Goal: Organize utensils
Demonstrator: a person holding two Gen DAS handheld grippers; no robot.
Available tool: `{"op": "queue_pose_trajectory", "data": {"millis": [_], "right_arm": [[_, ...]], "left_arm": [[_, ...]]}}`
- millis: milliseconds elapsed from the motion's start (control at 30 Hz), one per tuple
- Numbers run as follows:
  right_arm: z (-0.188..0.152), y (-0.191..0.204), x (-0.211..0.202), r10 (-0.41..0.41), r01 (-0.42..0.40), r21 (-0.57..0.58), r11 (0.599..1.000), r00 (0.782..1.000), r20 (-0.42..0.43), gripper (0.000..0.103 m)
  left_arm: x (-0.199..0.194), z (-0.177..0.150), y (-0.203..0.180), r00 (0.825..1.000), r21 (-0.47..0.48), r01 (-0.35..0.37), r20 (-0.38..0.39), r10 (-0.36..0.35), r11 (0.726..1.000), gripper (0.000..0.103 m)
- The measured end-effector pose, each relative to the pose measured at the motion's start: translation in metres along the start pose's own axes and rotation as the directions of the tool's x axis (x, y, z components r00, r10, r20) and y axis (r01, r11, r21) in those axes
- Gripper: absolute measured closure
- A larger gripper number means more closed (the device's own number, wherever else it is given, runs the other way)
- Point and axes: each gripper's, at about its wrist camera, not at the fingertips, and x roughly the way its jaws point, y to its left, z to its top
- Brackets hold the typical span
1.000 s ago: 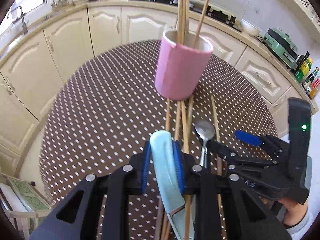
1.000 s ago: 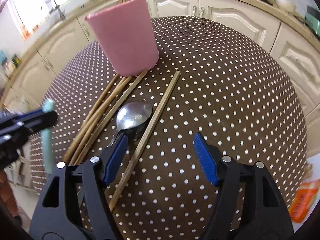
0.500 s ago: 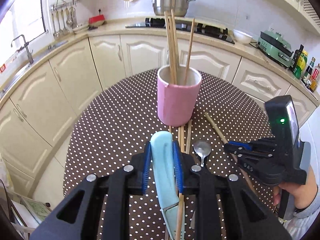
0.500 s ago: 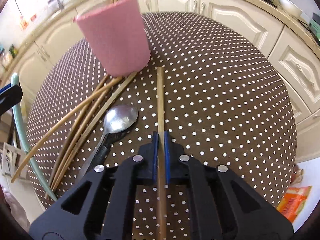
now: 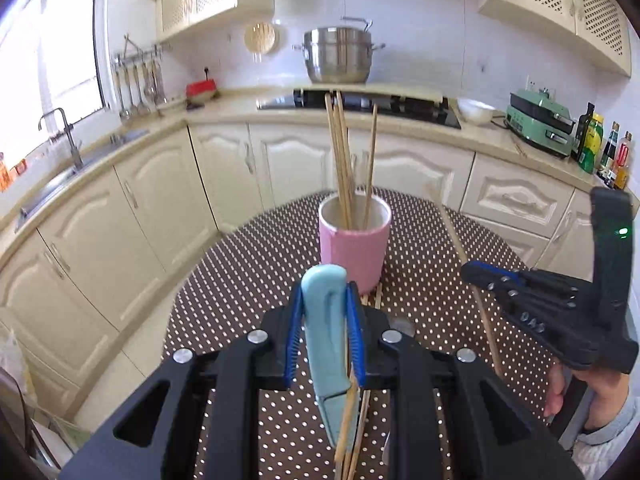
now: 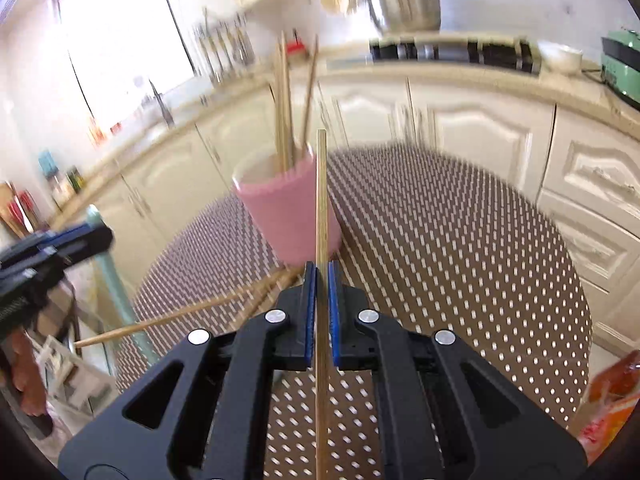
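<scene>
My left gripper [image 5: 325, 312] sits at lower centre of the left wrist view, its blue pads pressed against both sides of a light blue utensil handle [image 5: 326, 332]. The handle stands upright between the pads; its lower part runs down below the fingers. One loose chopstick [image 5: 347, 420] leans against the handle just under the pads.

My right gripper [image 6: 320, 308] sits at lower centre of the right wrist view, pads pinched on a single wooden chopstick [image 6: 321, 208]. The stick runs vertically through the frame, its top end level with the holder's rim. In the left wrist view this gripper [image 5: 532, 304] appears at right, raised above the table.

The pink holder [image 5: 354, 248] stands upright on the brown dotted tablecloth [image 5: 432, 320], centre of the left wrist view, beyond my left pads. Several chopsticks [image 5: 340, 160] stand inside it, leaning on the rim. More chopsticks [image 6: 208, 304] lie flat on the cloth in front of the holder, at left centre of the right wrist view. That view is motion-blurred.

A steel pot [image 5: 338, 56] rests on the stove at upper centre.
</scene>
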Motion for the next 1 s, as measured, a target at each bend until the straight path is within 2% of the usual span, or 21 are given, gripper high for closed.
{"op": "queue_pose_trajectory", "data": {"millis": [100, 367, 600, 733, 900, 1000], "right_arm": [[0.009, 0.006, -0.013, 0.024, -0.023, -0.008, 1.000, 0.997, 0.079, 0.097], [0.025, 0.028, -0.009, 0.060, -0.062, 0.010, 0.998, 0.984, 0.168, 0.096], [0.024, 0.036, -0.014, 0.080, -0.090, 0.034, 0.995, 0.971, 0.224, 0.096], [0.025, 0.034, -0.011, 0.086, -0.101, 0.053, 0.994, 0.968, 0.237, 0.096], [0.024, 0.029, -0.012, 0.082, -0.101, 0.067, 0.993, 0.967, 0.243, 0.096], [0.025, 0.022, -0.011, 0.091, -0.118, 0.093, 0.989, 0.964, 0.250, 0.096]], "left_arm": [[-0.006, 0.003, 0.001, 1.000, -0.004, 0.008, 0.011, -0.008, 1.000, 0.083], [-0.019, 0.006, -0.011, 0.996, 0.063, -0.028, 0.081, 0.023, 0.998, 0.082], [0.003, 0.013, -0.019, 0.997, 0.051, 0.075, 0.010, -0.075, 0.996, 0.082], [0.029, 0.012, -0.021, 0.988, 0.005, 0.147, -0.047, -0.146, 0.989, 0.083], [0.041, 0.015, -0.034, 0.987, 0.026, 0.151, -0.066, -0.149, 0.988, 0.082], [0.045, 0.018, -0.040, 0.980, 0.034, 0.185, -0.084, -0.181, 0.982, 0.082]]}}
